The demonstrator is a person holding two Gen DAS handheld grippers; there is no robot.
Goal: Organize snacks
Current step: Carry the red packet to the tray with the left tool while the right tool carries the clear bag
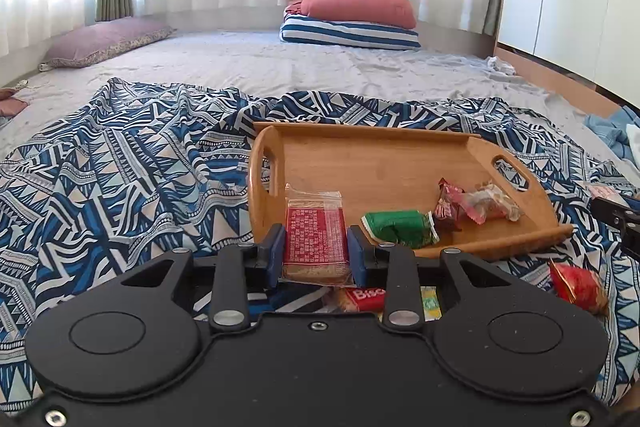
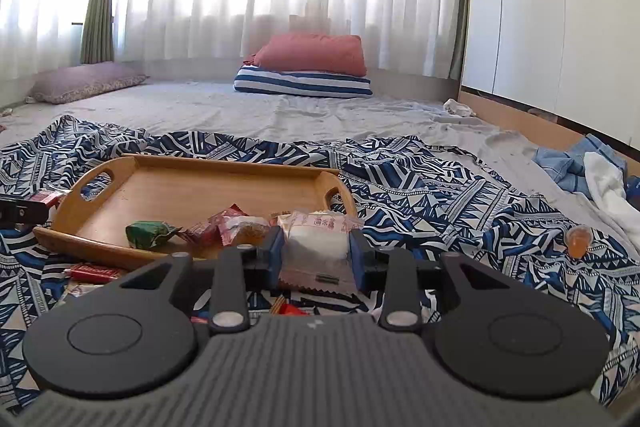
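While both wrist views look across a bed toward bright curtains, each gripper has a snack pinched between its blue pads. In the left wrist view the left gripper (image 1: 316,253) sits at lower centre, its jaws narrow and clamped on a red-printed clear packet (image 1: 315,241) that stands upright between them, its top edge overlapping the near rim of the wooden tray (image 1: 384,163). The tray fills the middle right of that frame, resting on a blue patterned cloth (image 1: 120,163); inside it, toward its near right part, lie a green wrapped snack (image 1: 400,227) and a cluster of red and clear wrapped sweets (image 1: 476,205). Below the fingers a red biscuit bar (image 1: 364,297) lies on the cloth, and a red pouch (image 1: 578,287) sits at lower right — outside the tray.

In the right wrist view the right gripper (image 2: 316,253) is likewise narrow, closed on a white-and-pink wrapped cake (image 2: 316,243) at lower centre. The tray appears in the middle left of that frame, with the green snack near its front edge. A small orange jelly cup (image 2: 578,239) stands on the cloth at the right, well apart from the tray. Folded striped and red bedding (image 2: 308,67) lies in the upper centre.
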